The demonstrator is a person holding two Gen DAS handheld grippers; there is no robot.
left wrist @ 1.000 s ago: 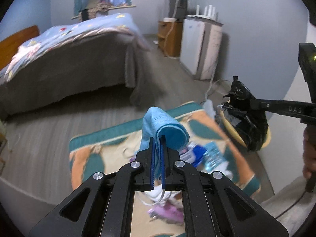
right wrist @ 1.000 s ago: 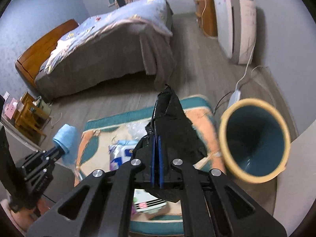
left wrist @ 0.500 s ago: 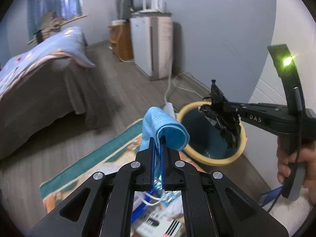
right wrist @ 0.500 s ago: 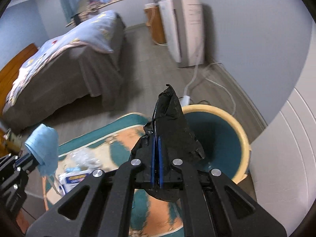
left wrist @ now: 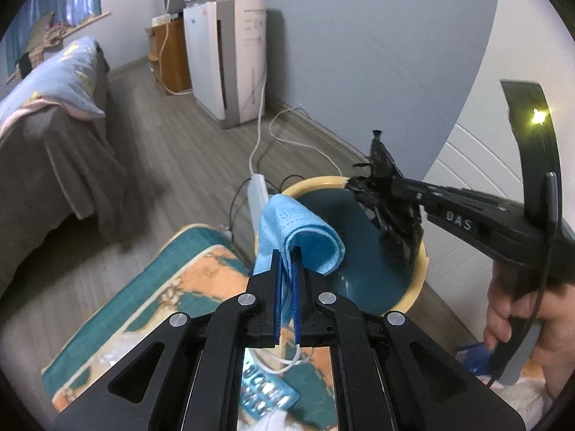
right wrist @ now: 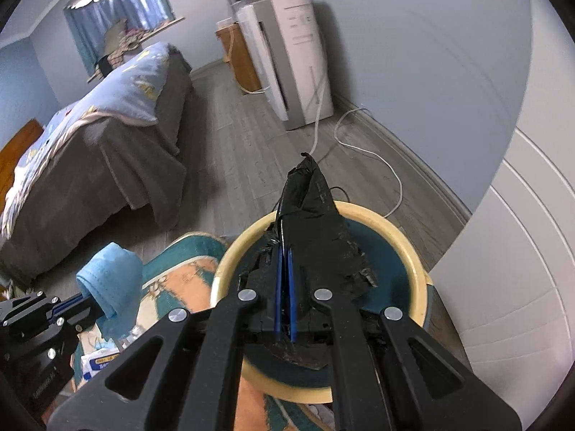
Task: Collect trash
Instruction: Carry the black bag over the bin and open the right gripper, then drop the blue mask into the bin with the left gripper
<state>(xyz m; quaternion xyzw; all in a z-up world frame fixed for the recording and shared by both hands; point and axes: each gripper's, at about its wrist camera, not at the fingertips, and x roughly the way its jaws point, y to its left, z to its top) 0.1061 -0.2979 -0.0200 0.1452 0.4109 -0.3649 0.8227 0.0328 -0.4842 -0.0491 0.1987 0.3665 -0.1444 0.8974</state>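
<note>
My left gripper [left wrist: 286, 255] is shut on a light blue face mask [left wrist: 294, 233], held just left of and above the bin; its white ear loops hang below. The mask also shows in the right wrist view [right wrist: 111, 276]. My right gripper [right wrist: 284, 251] is shut on a crumpled black plastic bag [right wrist: 316, 230] and holds it over the bin's opening; the bag also shows in the left wrist view [left wrist: 391, 212]. The trash bin [left wrist: 418, 280] is teal inside with a cream rim [right wrist: 381, 215] and stands on the floor by the wall.
A teal and orange rug [left wrist: 151, 287] lies left of the bin with several pieces of litter, including a white packet [right wrist: 99, 359] and a blister pack [left wrist: 266, 391]. A power strip [left wrist: 258, 194] and cables lie behind the bin. A bed [right wrist: 90, 151] and a white appliance [right wrist: 298, 57] stand further back.
Both grippers have moved right and toward the bin. The black bag now hangs over the bin's opening and the mask is close to its rim. Both grips are unchanged.
</note>
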